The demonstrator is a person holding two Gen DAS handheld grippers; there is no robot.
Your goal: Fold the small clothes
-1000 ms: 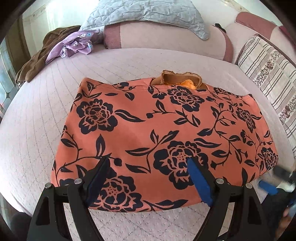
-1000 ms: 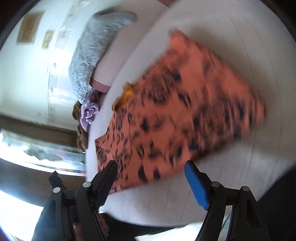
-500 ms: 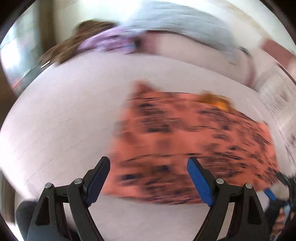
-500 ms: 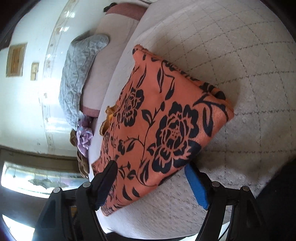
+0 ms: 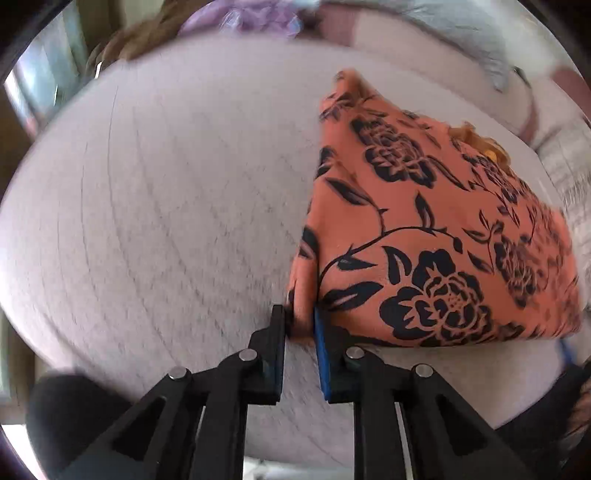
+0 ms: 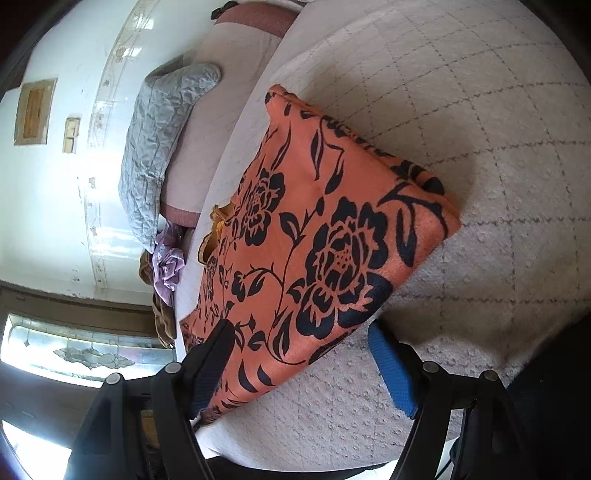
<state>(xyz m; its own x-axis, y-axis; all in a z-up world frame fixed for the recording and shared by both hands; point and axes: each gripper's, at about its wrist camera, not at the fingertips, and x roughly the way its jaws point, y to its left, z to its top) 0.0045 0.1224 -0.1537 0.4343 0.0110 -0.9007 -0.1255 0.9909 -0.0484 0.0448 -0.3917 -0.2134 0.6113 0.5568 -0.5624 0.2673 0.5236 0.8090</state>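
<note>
An orange garment with black flowers point(image 5: 424, 240) lies folded on the pale quilted bed cover point(image 5: 166, 203). My left gripper point(image 5: 299, 321) is at its near left corner, jaws closing, with the cloth's edge pinched between the pads. In the right wrist view the same garment point(image 6: 314, 229) stretches away from my right gripper point(image 6: 299, 326), which stands open at the near right edge. Its left finger point(image 6: 218, 343) lies over the cloth and its blue-padded finger point(image 6: 388, 362) is off the cloth, above the bed cover point(image 6: 480, 129). A yellow-brown piece point(image 5: 480, 142) peeks from under the far edge.
At the head of the bed lie a grey quilted pillow point(image 6: 166, 122), crumpled purple clothes point(image 5: 251, 16) and a brown garment point(image 5: 129, 44). A striped cushion point(image 5: 569, 166) sits at the right. Bare bed cover spreads left of the garment.
My left gripper has slid from the middle of the garment's near edge to its left corner and closed from wide open onto the cloth. The right gripper has held still, open, for the last half second.
</note>
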